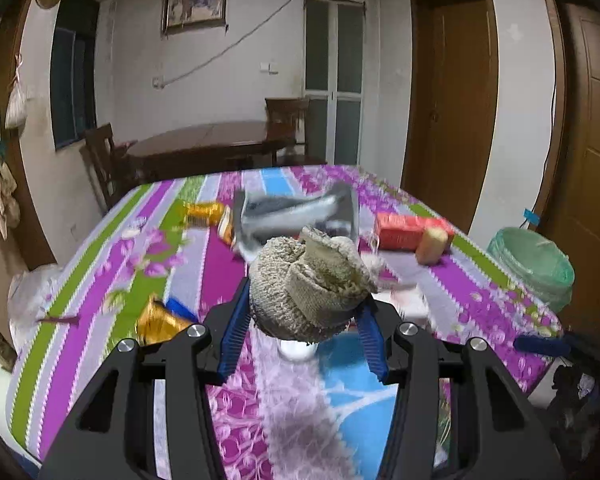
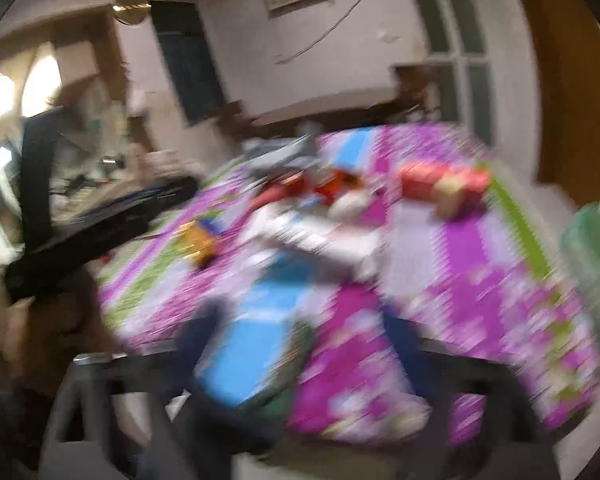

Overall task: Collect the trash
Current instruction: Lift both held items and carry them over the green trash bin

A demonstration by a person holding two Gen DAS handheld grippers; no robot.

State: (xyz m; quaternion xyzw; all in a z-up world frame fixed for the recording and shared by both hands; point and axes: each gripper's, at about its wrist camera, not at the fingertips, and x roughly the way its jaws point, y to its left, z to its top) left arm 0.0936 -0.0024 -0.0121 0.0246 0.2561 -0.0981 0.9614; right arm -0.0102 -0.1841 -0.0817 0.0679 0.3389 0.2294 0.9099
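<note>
left gripper (image 1: 306, 312) fingers clamp a rolled beige rag (image 1: 310, 286) above the striped tablecloth (image 1: 220, 280). right gripper (image 2: 304, 328) is blurred, fingers look wide apart with nothing between. farther back lie a gold wrapper (image 1: 158, 322), red box (image 1: 406, 230) and grey bag (image 1: 296, 216); green bin (image 1: 534, 260) stands beside the table.

The whole right wrist view is smeared by motion blur, so the right hand-held gripper (image 2: 300, 344) cannot be judged open or closed. A white cup (image 1: 296, 350) is mostly hidden behind the rolled cloth (image 1: 310, 284). The green-lined bin (image 1: 534, 264) is partly hidden by the desk (image 1: 480, 280) edge.
</note>
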